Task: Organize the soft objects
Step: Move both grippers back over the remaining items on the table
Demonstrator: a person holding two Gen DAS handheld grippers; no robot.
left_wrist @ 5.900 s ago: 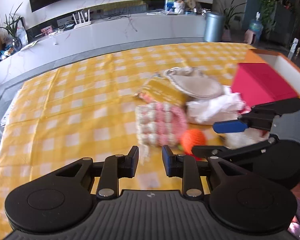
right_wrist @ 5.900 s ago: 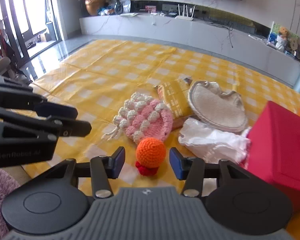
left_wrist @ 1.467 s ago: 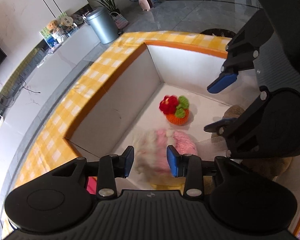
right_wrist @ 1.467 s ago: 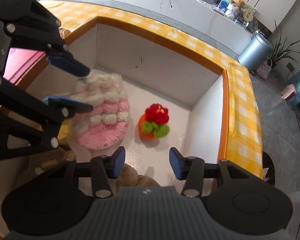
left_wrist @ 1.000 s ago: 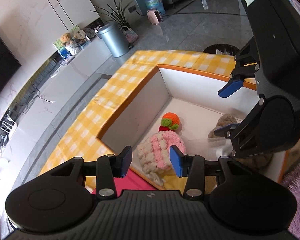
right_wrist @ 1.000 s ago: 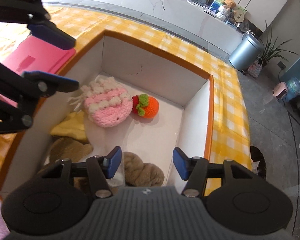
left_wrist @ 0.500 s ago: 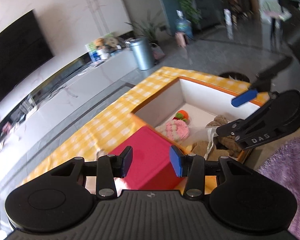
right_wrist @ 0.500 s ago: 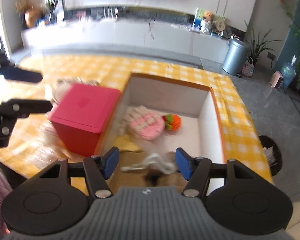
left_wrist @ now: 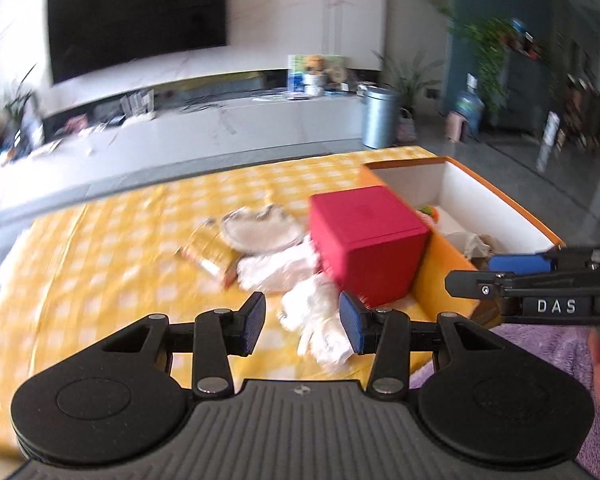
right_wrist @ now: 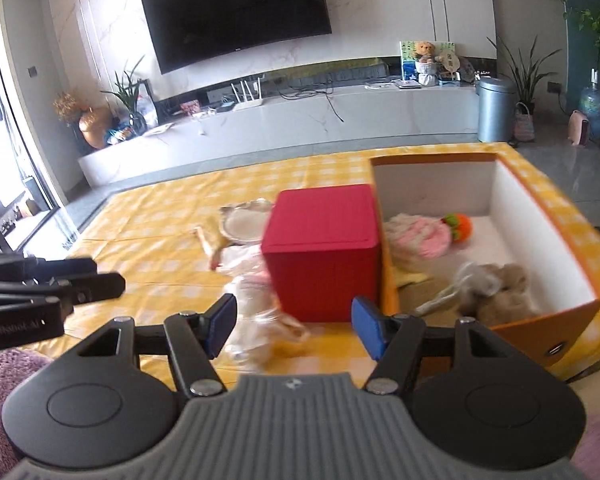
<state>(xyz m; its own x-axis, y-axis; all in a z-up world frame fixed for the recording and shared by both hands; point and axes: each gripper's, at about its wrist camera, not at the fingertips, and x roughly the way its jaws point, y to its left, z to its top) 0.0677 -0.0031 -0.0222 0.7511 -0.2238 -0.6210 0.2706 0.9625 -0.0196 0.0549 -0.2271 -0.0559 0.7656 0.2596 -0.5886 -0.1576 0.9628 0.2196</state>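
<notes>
Only your right view shows the pink-and-white crocheted pouch (right_wrist: 420, 238) lying crosswise against the orange-rimmed white box's (right_wrist: 516, 200) far wall; its pointing end is unclear. Your left gripper (left_wrist: 302, 322) and right gripper (right_wrist: 292, 330) are both apart, empty; the right's jaws have just been widening.

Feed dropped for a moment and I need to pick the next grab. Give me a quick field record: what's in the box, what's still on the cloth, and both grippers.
in box: pink knitted pouch, orange crochet fruit, brown plush pieces
box: orange bin, white inside, right of red cube
on cloth: white fabric, round beige pouch, yellow packet
left gripper: open, nothing held
right gripper: open, jaws just widening, nothing held
</notes>
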